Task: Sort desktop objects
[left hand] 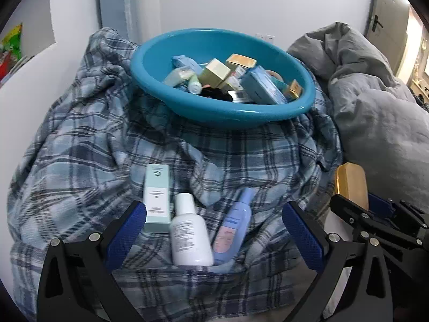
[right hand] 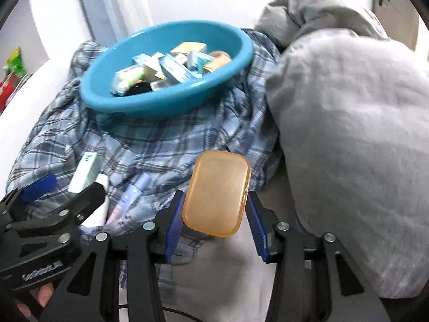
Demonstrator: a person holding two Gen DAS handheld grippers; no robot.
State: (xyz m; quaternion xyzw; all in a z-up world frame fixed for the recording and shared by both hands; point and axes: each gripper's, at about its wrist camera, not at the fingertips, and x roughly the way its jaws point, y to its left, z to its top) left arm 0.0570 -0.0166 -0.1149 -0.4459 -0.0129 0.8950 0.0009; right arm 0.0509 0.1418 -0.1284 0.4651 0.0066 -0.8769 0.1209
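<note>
- Right wrist view: right gripper (right hand: 215, 212) clamps an amber plastic case (right hand: 216, 193) by its two long sides, blue pads (right hand: 175, 222) pressed on the lower half; case is off the bedding, upper half sticking out past the fingertips
- Case judged light, rigid and smooth, a thin hinged shell; could slip or pop open if squeezed hard, so a hold across the long sides near the middle seems best
- Left gripper (left hand: 214, 225) stands wide apart and empty over a white bottle (left hand: 189, 234), a lilac bottle (left hand: 233, 228) and a pale green carton (left hand: 156, 198) lying on the plaid blanket (left hand: 80, 147) near its front edge
- Bottles look rounded and slick, likely to roll; the carton is flat-sided and should grip easily across its narrow faces
- Teal basin (left hand: 150, 61), already part filled with boxes, sits at the blanket's far edge, well apart from the case, beside a grey duvet (right hand: 348, 134)
</note>
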